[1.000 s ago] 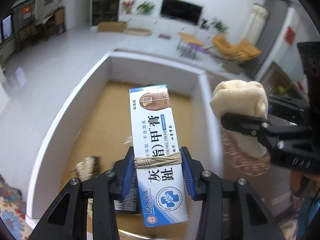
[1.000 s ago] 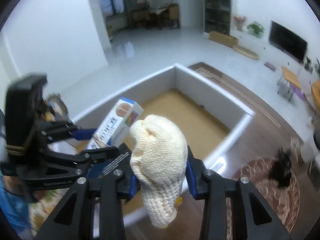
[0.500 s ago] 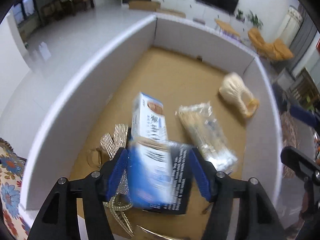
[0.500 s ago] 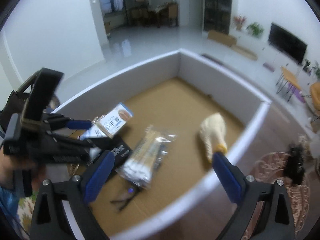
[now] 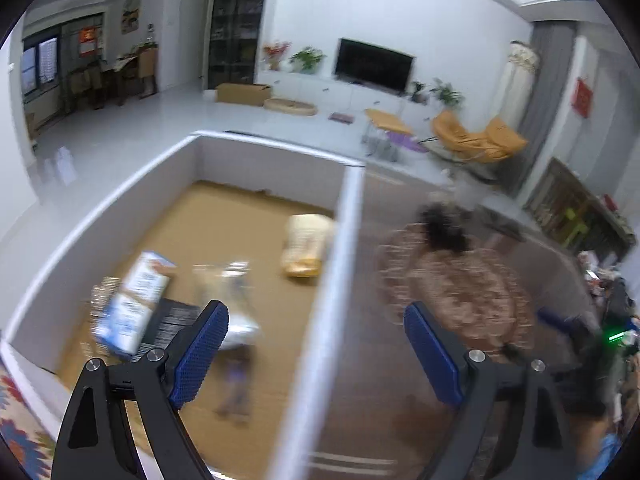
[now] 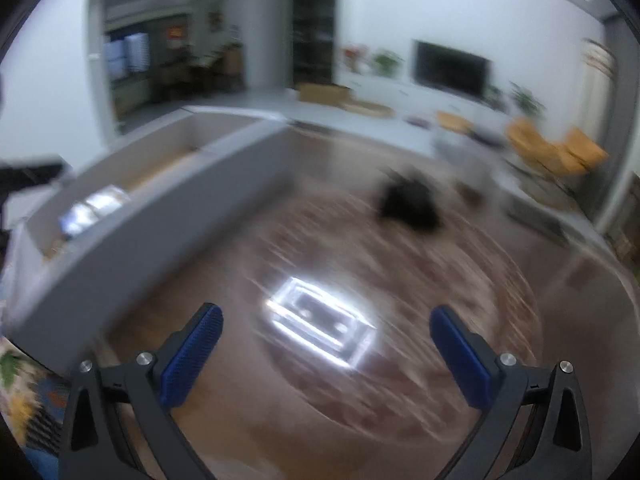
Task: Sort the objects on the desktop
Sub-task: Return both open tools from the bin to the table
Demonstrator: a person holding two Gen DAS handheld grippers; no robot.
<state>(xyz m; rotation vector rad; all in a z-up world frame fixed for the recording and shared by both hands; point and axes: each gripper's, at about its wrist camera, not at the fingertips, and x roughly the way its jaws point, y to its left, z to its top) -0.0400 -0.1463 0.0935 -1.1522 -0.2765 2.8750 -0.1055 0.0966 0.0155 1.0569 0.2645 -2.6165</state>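
The white-walled box (image 5: 340, 248) has a brown floor. On it lie the blue-and-white nail cream carton (image 5: 134, 300), a clear plastic packet (image 5: 228, 292) and the cream knitted glove (image 5: 306, 246). My left gripper (image 5: 316, 344) hangs over the box's right wall, its jaws opening with nothing between them. My right gripper (image 6: 326, 344) is over the brown surface to the right of the box (image 6: 160, 192), its jaws opening wide and empty. The right wrist view is badly blurred.
A round patterned mat (image 5: 460, 288) with a dark object (image 6: 408, 200) on it lies right of the box. A bright glare patch (image 6: 320, 320) shines on the brown surface under my right gripper. A black booklet (image 5: 176, 320) lies beneath the carton.
Both grippers let go: the carton and the glove dropped into the box. Both jaws spread wide. The left swung right over the wall; the right moved right and down, away from the box.
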